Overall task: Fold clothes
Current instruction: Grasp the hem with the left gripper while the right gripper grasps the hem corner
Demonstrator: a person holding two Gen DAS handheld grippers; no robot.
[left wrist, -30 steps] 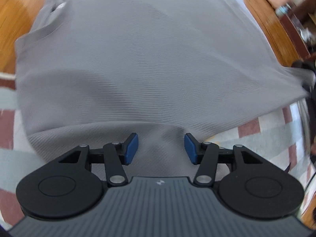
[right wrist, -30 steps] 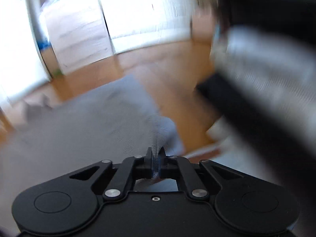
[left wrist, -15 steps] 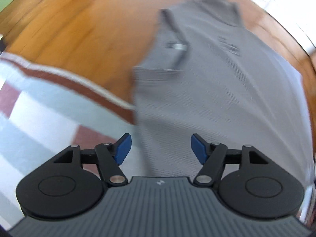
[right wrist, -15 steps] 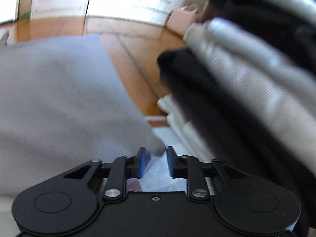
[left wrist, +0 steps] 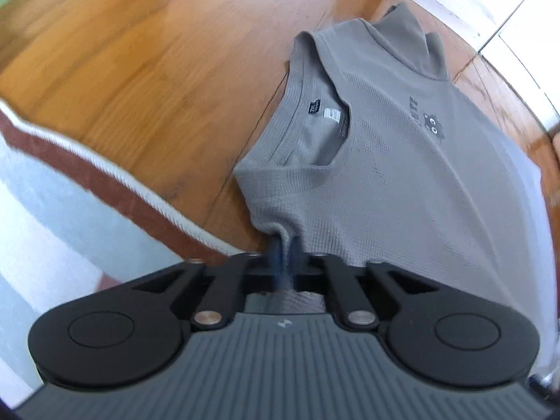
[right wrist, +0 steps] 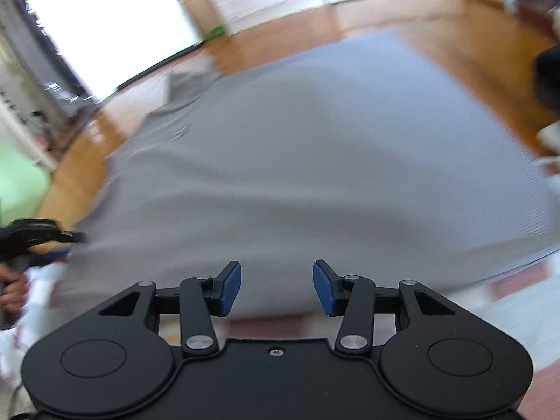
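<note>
The grey shirt (left wrist: 402, 182) lies spread across wooden floor (left wrist: 140, 80) and striped rug (left wrist: 70, 217), the left gripper (left wrist: 285, 257) pinching only a small tuck near its shoulder, the right gripper (right wrist: 277, 287) spread and empty, so the tuck may slip and the cloth bunch.

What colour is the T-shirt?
Grey T-shirt, with a small black print; clearest in the left wrist view.
</note>
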